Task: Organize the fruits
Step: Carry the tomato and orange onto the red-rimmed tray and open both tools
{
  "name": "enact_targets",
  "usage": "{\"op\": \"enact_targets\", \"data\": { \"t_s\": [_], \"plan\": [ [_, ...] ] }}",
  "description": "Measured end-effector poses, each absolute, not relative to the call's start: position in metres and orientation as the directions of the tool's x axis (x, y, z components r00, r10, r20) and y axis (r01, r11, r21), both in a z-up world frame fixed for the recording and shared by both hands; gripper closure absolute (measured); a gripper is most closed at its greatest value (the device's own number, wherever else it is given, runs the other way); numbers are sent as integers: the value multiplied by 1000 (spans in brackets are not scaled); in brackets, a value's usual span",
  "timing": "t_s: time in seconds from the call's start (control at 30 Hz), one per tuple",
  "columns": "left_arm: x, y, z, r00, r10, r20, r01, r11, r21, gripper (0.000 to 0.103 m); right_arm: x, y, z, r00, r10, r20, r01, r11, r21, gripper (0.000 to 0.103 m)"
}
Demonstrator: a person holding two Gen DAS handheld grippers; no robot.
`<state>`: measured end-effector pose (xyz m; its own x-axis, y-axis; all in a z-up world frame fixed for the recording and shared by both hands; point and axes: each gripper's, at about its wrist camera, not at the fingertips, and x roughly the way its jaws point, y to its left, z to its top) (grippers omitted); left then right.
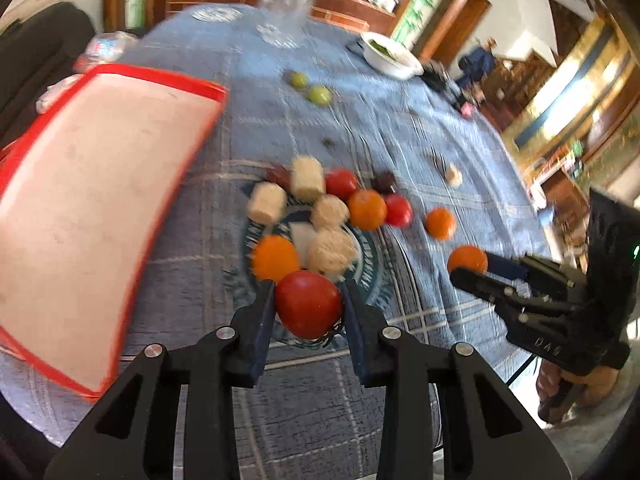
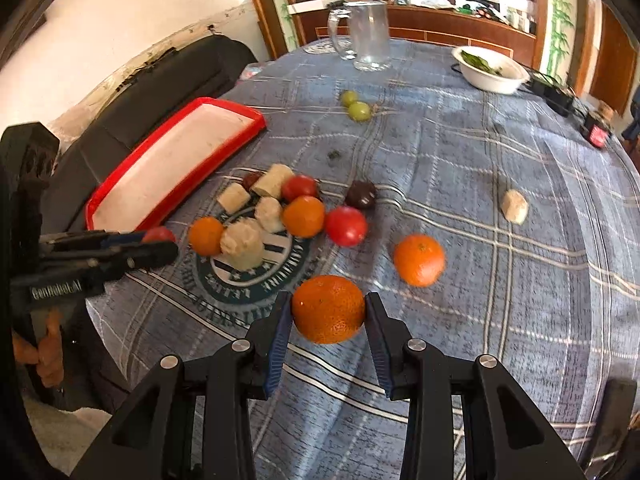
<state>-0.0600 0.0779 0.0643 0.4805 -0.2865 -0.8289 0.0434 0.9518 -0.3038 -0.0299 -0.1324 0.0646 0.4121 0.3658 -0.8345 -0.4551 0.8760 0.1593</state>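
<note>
While the left tool (image 1: 308, 304) pinches a tomato (image 1: 309, 303) and the right tool (image 2: 328, 312) a mandarin (image 2: 328, 309), either may slip; the red-rimmed tray (image 2: 120, 184) waits at ten o'clock on the bench (image 2: 500, 280).

We see a blue plaid tablecloth (image 2: 500, 280) bearing a round printed emblem (image 2: 256, 276). Far beyond the emblem stands a clear glass mug (image 2: 366, 36), and to that mug's right a white bowl (image 2: 490, 70) with greens inside. Beyond the emblem's left a dark sofa (image 2: 160, 80) runs along the white wall (image 2: 132, 4).
</note>
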Motion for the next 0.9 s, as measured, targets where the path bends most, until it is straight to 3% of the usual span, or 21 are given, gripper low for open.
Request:
{"op": "enact_targets", "data": {
  "t_s": [0.3, 0.57, 0.9],
  "plan": [
    [-71, 148, 76, 557, -192, -808, -137, 938, -317, 72, -20, -86, 82, 395, 438, -808, -546, 819, 178, 66],
    [-72, 192, 44, 497, -102, -862, -221, 946, -239, 72, -18, -46, 87, 359, 486, -797, -603, 772, 200, 66],
    [-70, 151, 31, 409, -289, -866, -59, 938, -341, 72, -10, -25, 83, 341, 488, -803, -616, 761, 201, 66]
  ]
}}
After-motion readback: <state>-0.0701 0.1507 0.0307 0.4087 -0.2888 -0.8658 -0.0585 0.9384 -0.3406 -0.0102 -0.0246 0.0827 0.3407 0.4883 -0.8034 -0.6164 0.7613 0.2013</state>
